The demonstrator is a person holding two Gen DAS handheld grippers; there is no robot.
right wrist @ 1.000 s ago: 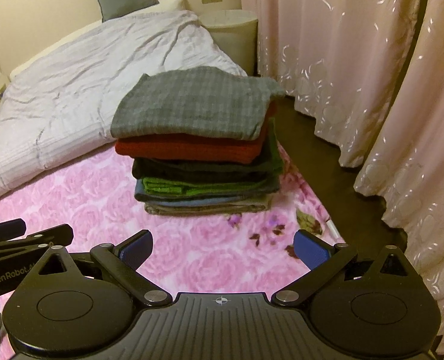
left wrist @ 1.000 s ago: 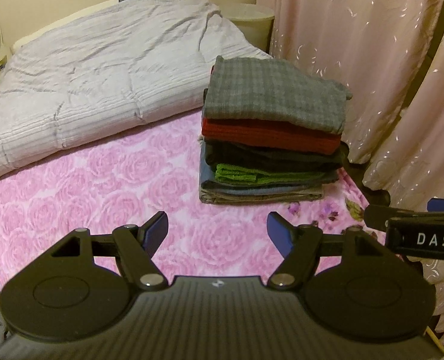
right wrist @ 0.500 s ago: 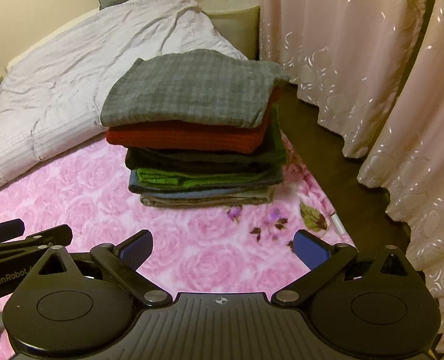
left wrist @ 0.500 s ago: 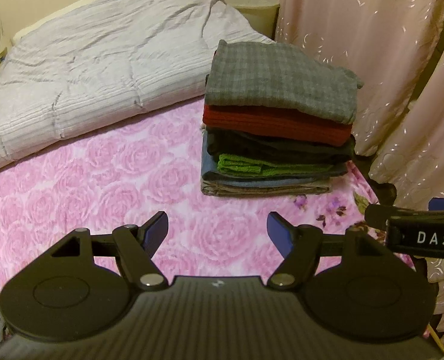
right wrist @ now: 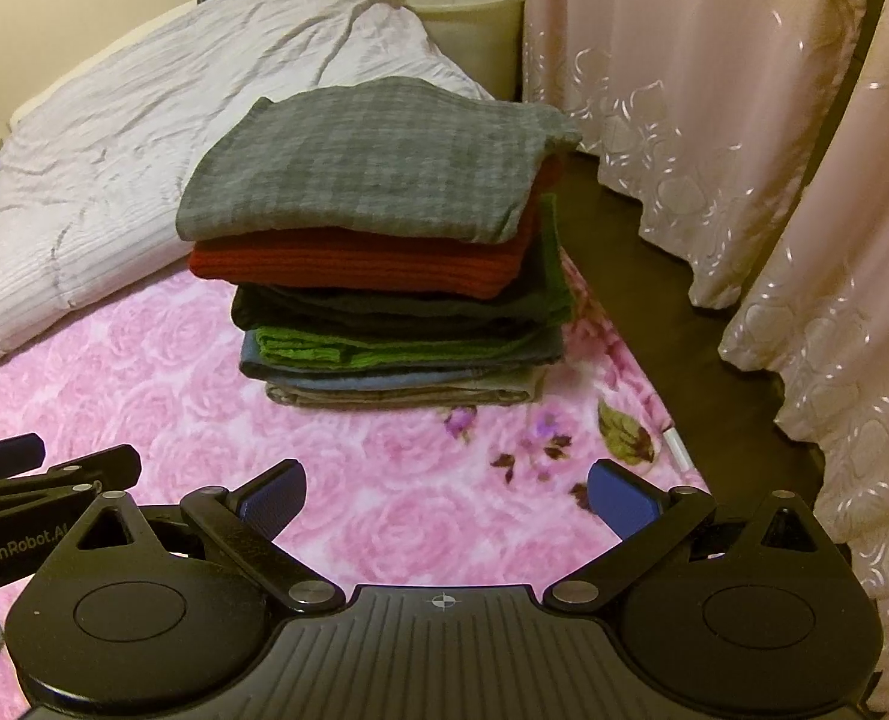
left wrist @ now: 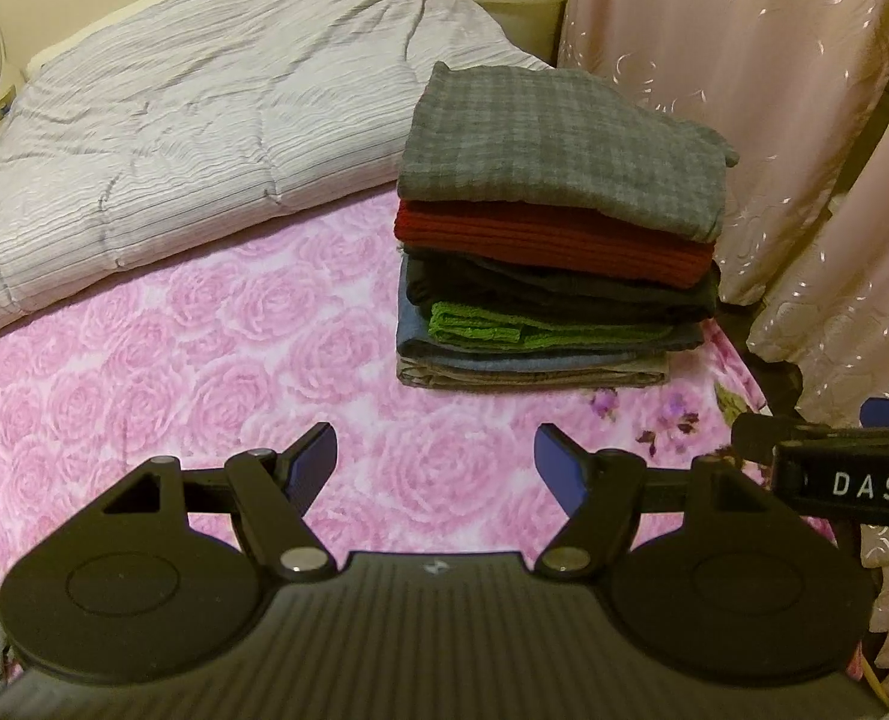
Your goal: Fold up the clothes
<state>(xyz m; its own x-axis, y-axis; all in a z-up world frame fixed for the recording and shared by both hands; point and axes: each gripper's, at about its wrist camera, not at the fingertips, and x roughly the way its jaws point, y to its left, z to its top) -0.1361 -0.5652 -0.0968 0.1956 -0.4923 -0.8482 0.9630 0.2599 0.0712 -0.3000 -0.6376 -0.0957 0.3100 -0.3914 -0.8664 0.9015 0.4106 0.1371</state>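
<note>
Your left gripper hangs above the pink rose blanket with its two blue-tipped fingers spread wide apart and nothing between them. Your right gripper is the same: fingers well apart, empty, held over the blanket near its corner. Neither one touches any cloth.

The stack of folded clothes sits ahead of you on the blanket, close to the bed's right edge. From your left gripper it lies ahead and to the right; from your right gripper it is nearly straight ahead. On top is a grey checked piece, its far end drooping a little over the side. Under it lies a red knit, then a dark garment, then a green piece tucked into a blue one, and a beige layer at the bottom, resting on the blanket. The edges line up roughly, not exactly.

Behind the stack, a crumpled grey quilt covers the far part of the bed, its near hem lying on the blanket. Pink curtains hang to the right, reaching the dark floor beside the bed. In each view the tip of your other gripper shows at the frame's edge, so the two are just beside each other.
</note>
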